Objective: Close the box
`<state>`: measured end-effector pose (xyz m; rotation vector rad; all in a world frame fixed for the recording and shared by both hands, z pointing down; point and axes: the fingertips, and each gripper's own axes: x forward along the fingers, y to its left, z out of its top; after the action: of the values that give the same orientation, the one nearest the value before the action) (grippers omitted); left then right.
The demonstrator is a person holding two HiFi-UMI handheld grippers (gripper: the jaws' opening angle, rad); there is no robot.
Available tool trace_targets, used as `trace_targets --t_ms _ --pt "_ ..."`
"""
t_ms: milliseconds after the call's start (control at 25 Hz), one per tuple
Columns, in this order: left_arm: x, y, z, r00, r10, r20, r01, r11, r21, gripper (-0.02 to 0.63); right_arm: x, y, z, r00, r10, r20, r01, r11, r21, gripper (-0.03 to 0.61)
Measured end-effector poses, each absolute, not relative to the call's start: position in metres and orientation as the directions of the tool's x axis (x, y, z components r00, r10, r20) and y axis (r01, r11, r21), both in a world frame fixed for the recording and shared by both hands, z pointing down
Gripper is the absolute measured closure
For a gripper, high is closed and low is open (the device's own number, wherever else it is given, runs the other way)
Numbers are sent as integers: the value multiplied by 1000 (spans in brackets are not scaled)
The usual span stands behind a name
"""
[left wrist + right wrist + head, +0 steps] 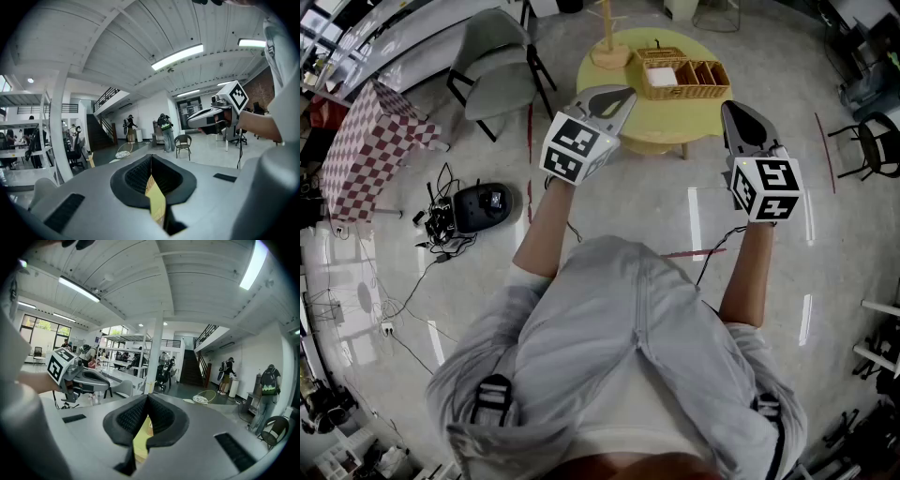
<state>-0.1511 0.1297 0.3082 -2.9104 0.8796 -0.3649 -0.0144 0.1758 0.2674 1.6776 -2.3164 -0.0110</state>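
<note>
1. L gripper point(617, 99): jaws clenched tip to tip, nothing btwn them; points toward 12 o'clock.
2. R gripper point(734, 114): jaws also pressed together, empty; held level w/ the L one, at its 3 o'clock.
3. Wicker box point(686, 80): compartments showing from above, sits on round yellow table point(675, 120) at 12 o'clock, apart from both grippers.
4. Wooden stand point(609, 49): same table, at box's 9 o'clock.
5. Grey chair point(497, 66) at 11 o'clock; checked table point(366, 141) at 10 o'clock.

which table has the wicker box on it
The round yellow table at top centre holds the wicker box; the red-checked table at left doesn't.
</note>
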Motion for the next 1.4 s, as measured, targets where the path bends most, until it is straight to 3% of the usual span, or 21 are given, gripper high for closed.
trace_targets --t_ms 360,1120,1400 --pt "-145 137 315 806 -554 208 -537 -832 -135 584 -7 183 264 -306 -936 172 -938 328 112 555" --pt "-100 159 340 744 -618 254 -608 -784 -128 584 38 197 302 -418 -874 247 -888 450 93 555" --pt "-84 151 348 743 -616 263 -609 -784 -117 584 57 187 305 -423 -880 215 -891 447 77 555"
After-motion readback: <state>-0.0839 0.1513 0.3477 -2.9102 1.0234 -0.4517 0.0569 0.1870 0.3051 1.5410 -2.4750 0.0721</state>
